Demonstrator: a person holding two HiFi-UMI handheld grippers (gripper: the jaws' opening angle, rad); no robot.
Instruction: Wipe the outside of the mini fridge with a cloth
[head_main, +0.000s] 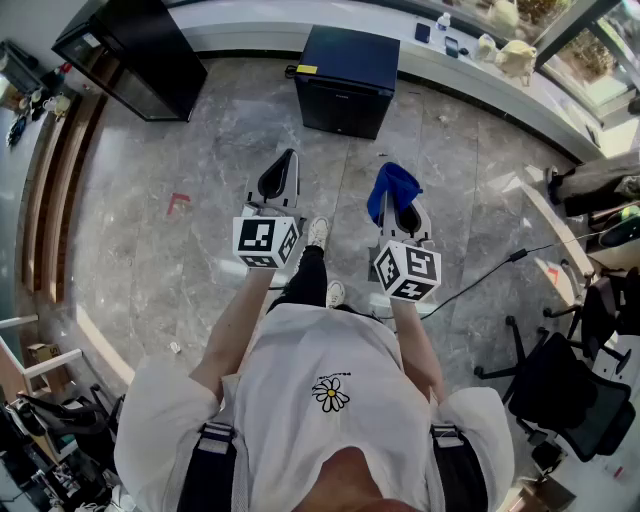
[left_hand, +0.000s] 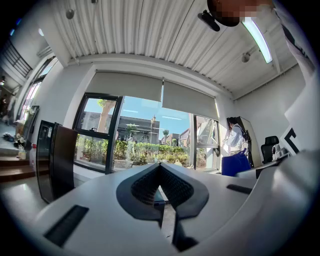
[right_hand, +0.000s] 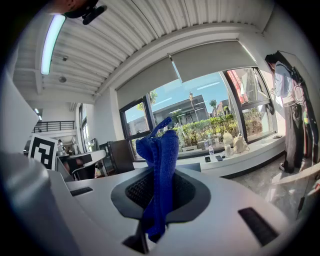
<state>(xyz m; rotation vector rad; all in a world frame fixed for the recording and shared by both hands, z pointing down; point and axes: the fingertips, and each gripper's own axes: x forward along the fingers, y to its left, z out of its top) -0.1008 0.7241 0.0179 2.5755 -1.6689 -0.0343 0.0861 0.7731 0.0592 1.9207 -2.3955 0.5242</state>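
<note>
A dark blue mini fridge stands on the marble floor against the low window ledge, well ahead of both grippers. A blue cloth sticks up from my right gripper, whose jaws are shut on it; in the right gripper view the cloth rises between the black pads. My left gripper is held level beside it, jaws shut with nothing in them. The fridge's top shows just behind the cloth in the right gripper view.
A tall black cabinet stands at the far left. The white window ledge carries phones, a bottle and bags. A black office chair and a cable lie to the right. A person's shoes are between the grippers.
</note>
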